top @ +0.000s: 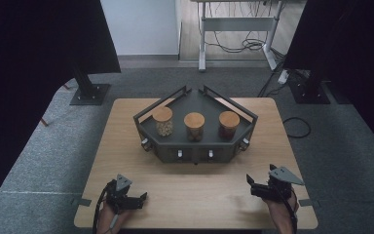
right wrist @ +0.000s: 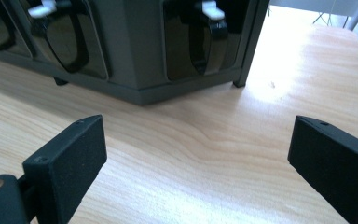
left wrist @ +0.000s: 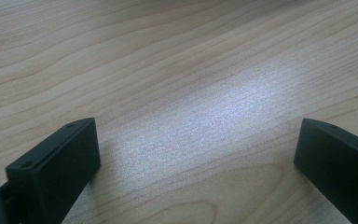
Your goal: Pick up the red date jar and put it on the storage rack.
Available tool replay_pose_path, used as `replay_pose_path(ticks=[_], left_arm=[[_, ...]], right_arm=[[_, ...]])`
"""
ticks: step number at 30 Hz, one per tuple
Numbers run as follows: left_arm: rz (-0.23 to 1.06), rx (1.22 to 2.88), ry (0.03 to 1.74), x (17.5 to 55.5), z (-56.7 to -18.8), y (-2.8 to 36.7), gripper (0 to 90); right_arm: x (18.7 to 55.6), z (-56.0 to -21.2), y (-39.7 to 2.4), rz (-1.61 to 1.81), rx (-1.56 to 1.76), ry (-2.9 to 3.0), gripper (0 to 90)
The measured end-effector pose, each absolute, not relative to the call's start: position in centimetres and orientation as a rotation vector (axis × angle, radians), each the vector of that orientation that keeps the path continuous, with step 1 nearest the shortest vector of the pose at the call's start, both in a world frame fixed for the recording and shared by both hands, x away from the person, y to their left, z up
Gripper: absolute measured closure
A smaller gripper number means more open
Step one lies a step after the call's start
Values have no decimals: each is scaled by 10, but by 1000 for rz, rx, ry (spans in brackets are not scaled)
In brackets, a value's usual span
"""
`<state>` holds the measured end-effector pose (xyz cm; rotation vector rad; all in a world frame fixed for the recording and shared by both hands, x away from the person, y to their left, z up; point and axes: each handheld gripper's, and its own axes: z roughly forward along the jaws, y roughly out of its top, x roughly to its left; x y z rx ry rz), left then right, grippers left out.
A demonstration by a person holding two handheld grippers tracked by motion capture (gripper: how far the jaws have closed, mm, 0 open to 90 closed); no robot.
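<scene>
Both claws, left claw [top: 145,196] and right claw [top: 248,179], sit spread and empty on the table [top: 190,195] at 6 o'clock; three jars [top: 194,126] untouched in rack [top: 195,152] at 12, nothing started.

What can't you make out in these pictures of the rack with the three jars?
- Middle jar and right jar contents: too small in the high view.
- Rack top: cut off by the right gripper view's upper edge, so what the black pieces hanging in its front are stays unclear.
- Left claw tips: tiny and dark in the high view.
</scene>
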<state>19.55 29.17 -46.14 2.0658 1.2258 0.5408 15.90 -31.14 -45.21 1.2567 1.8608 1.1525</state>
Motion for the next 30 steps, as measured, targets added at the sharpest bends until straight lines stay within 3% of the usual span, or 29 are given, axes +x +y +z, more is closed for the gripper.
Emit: replay_pose_path(ticks=[30], left_arm=[[541, 2066, 1226, 196, -461, 292, 0]], right_arm=[[162, -471, -313, 1016, 1334, 1917, 35]])
